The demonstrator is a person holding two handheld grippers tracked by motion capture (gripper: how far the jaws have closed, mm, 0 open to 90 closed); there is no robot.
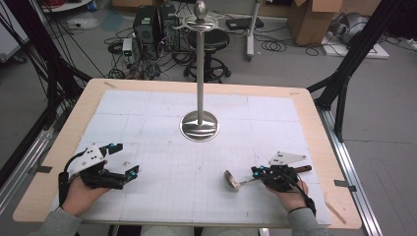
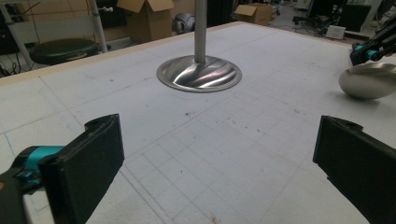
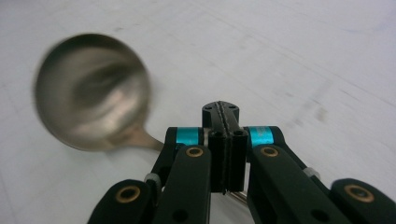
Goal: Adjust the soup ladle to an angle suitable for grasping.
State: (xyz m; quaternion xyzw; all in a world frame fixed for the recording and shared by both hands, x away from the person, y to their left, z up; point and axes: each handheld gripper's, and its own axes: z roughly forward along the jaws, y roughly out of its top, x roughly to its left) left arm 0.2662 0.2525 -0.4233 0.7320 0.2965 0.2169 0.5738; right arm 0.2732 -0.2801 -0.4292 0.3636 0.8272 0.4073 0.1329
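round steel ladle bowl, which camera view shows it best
The right gripper view: the round steel ladle bowl looms large and hollow side up, though slightly blurred, its neck running into the shut right gripper. The high view shows the whole ladle small. The left gripper view catches the bowl's back at its right edge.

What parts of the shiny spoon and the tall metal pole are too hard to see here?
- Round silver metal spoon: blurred in the right gripper view; its handle is hidden under the shut right gripper.
- Same spoon, left gripper view: cut off by the right edge.
- Tall silver metal stand with round base: its top is cut off by the upper edge in the left gripper view.
- Open left gripper, high view: too small for detail.
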